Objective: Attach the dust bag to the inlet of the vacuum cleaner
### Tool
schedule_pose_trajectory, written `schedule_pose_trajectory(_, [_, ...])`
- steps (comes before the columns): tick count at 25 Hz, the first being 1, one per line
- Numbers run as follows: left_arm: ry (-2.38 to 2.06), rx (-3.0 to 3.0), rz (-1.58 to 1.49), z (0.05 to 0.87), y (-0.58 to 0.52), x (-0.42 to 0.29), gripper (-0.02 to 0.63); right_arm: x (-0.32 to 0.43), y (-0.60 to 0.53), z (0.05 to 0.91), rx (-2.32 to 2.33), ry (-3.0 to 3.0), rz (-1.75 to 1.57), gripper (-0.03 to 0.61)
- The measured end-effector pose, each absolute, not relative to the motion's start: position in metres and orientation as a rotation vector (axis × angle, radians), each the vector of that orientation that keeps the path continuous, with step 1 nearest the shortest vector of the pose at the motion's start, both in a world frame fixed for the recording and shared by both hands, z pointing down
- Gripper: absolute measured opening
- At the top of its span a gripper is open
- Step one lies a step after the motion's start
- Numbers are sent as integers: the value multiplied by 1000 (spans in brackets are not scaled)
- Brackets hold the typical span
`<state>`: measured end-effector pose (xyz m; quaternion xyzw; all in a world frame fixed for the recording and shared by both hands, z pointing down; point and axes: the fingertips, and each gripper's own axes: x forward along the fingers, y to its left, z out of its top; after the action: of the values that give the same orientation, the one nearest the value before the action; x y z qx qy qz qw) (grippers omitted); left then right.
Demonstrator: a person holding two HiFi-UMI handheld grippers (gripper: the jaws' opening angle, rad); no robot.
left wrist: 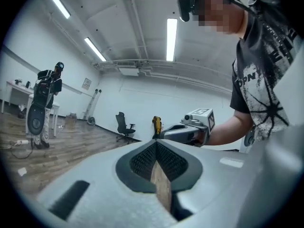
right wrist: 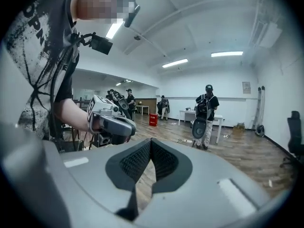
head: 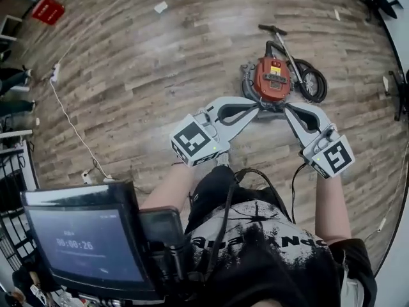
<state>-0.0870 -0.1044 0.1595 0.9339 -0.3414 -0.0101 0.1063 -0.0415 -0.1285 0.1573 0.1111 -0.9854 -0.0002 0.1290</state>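
The vacuum cleaner [head: 271,78] is a red-orange canister with a black hose and a thin wand, and it stands on the wooden floor far below my hands. No dust bag shows in any view. Both grippers are held up level in front of my chest, tips turned toward each other. My left gripper [head: 257,107] [left wrist: 156,145] is shut with nothing between its ribbed pads. My right gripper [head: 286,107] [right wrist: 149,142] is shut and empty too. Each gripper view shows the other gripper and the hand that holds it.
A screen with a timer [head: 83,242] hangs at my lower left. A white cable [head: 70,126] runs over the floor at left, past a red box [head: 48,9]. Several people stand by tables in the room [right wrist: 205,113]. An office chair [left wrist: 124,125] stands by the far wall.
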Motion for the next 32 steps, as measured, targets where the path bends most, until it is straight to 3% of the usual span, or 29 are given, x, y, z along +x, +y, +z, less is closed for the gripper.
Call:
schedule_pose_trajectory(9, [-1113,2812,-52,85,-115,-112,2,-62,-143,68,370,-2980,-98,6])
schedule_pose_trajectory(32, [-1496,2659,24,65,-164,-20,1,16,-200,54,124,-3040,-148,6])
